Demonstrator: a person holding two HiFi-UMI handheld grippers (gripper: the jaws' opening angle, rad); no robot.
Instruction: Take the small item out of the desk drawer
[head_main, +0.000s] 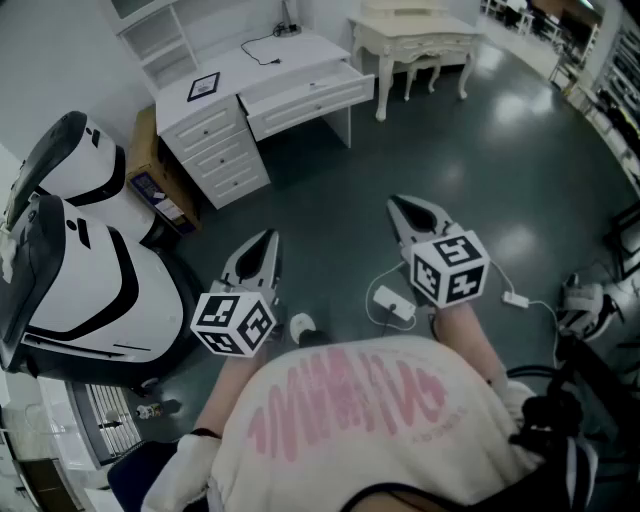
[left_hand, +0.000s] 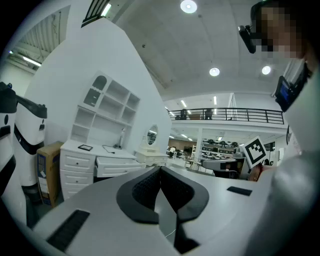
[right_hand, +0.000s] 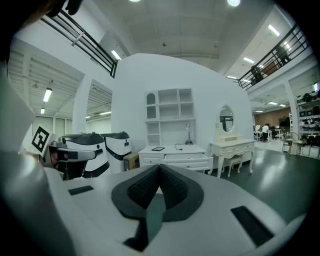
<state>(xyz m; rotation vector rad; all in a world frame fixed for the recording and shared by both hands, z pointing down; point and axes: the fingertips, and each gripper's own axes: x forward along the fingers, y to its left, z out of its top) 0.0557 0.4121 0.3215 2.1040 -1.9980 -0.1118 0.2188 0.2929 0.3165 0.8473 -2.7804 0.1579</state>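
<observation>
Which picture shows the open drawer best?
The head view. It looks down on the drawer, so you see its open top. Both gripper views sit level and far off, showing only the drawer's front.

A dark, glossy floor (head_main: 470, 170) is seen carrying the furniture. A white desk (head_main: 300, 55) is set against the wall, with its wide drawer (head_main: 310, 100) pulled out. On the desk top a small black frame (head_main: 204, 86) is laid flat near the left end, and a black cable (head_main: 262, 45) is trailed near the back edge. A cardboard box (head_main: 150, 180) is stood on the floor just beside the desk, and a white dressing table (head_main: 415, 35) is placed at the other side. A white adapter (head_main: 394, 303) with its cord is laid on the floor, well apart from the desk
</observation>
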